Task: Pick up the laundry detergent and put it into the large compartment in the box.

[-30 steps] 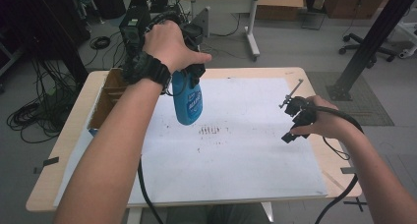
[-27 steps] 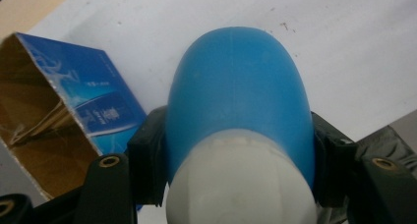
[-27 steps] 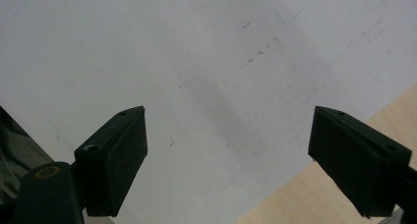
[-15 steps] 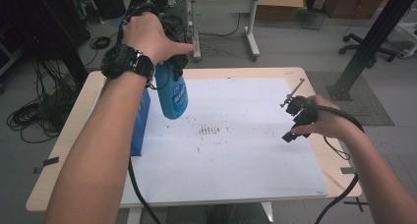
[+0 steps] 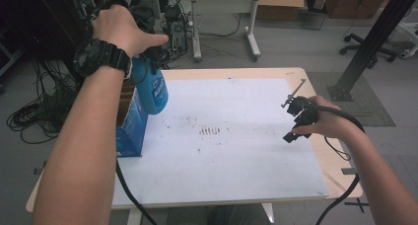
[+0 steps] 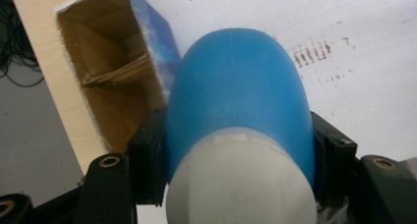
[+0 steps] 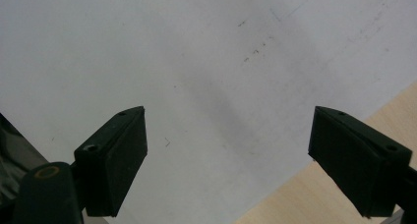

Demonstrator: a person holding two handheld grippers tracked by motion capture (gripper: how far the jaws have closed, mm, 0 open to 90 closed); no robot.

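Your left gripper (image 6: 231,184) jaws, clamped on the blue bottle (image 5: 150,89), have carried it beside the open box (image 5: 130,121); right gripper (image 7: 228,160) jaws stand apart, idle.

open box (image 5: 132,129) blocks left edge; white sheet (image 5: 236,156) lies bare.

surface: light wooden table (image 5: 340,173); covering: white sheet (image 5: 236,161) over most of the top, dark smudges near its middle; at left edge: open blue cardboard box (image 5: 130,131), upright
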